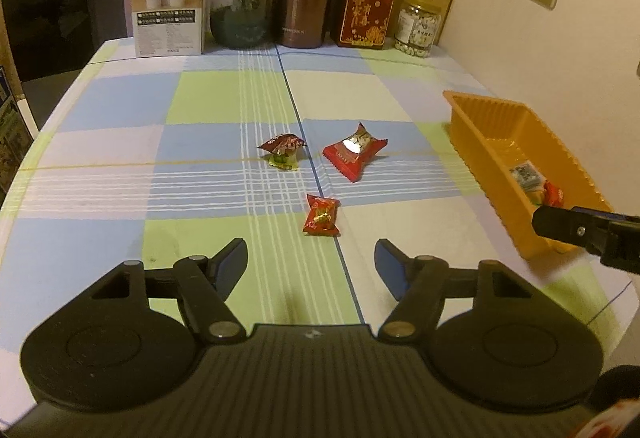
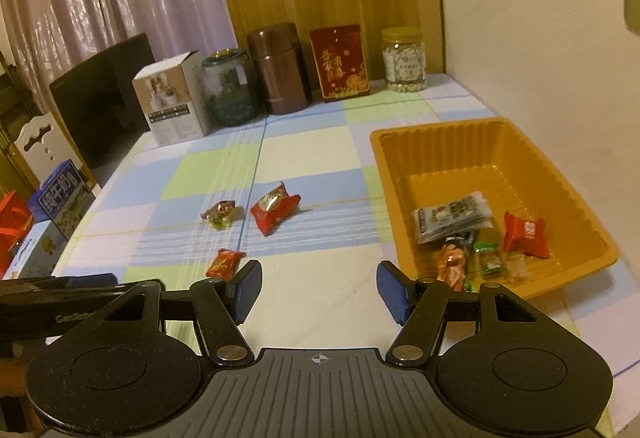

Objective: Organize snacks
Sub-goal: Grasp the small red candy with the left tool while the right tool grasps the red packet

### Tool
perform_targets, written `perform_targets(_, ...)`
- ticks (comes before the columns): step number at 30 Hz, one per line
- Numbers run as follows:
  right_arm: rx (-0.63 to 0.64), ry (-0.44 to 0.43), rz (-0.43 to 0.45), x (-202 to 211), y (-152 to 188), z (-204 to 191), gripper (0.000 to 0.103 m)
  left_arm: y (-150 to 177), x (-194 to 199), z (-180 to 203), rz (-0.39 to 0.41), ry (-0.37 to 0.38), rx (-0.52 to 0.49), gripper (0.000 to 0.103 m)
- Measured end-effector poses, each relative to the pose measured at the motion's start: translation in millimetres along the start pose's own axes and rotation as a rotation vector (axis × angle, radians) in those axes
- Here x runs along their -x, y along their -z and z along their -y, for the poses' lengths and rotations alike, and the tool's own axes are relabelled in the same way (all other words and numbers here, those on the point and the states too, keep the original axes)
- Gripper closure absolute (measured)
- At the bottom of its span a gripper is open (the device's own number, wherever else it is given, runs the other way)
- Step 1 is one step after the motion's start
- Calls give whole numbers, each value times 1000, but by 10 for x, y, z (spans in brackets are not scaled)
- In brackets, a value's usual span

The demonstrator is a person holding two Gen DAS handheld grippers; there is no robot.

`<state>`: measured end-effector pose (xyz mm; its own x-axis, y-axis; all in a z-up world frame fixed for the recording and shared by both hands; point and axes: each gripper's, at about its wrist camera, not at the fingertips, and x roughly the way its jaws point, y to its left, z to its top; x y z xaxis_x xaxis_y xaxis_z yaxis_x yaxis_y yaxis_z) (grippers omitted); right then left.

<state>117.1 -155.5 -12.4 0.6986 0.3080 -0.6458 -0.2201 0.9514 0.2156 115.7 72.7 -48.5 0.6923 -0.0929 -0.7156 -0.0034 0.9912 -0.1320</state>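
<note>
3 snacks (image 1: 322, 215) beside orange tray (image 1: 496, 118)

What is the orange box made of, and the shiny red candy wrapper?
The orange tray looks like thin molded plastic: glossy, with ribbed walls. The big red snack packet looks like plastic or foil film: it crinkles and glints in the light.

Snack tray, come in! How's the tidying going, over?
Left gripper and right gripper open, empty. Orange tray holds several snacks. Three wrapped snacks loose on tablecloth; nearest the small red candy. Nothing blocking.
</note>
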Motion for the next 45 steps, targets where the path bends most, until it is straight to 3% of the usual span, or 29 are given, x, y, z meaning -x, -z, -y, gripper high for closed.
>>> perform_targets(9,8,11,-29,-363,4,-37,40,-94,-449,8,-17,6,-23,41)
perform_targets(17,21,33,-32,-568,9,7,40,-124,-825,24,-25,4,-54,59)
perform_targets(23,14,34,-40,-675,27,36,40,-125,-1031,63,-30,23,-84,66)
perform_targets(29,19,29,-43,-736,31,15,40,-124,-1123,72,-34,29,-112,81)
perform_targets(37,46,9,-45,-882,-26,-110,40,-144,-995,-105,-11,6,-103,83)
perform_targets(45,74,-26,-32,-1288,-171,-313,40,-224,-850,-486,5,-36,-51,83)
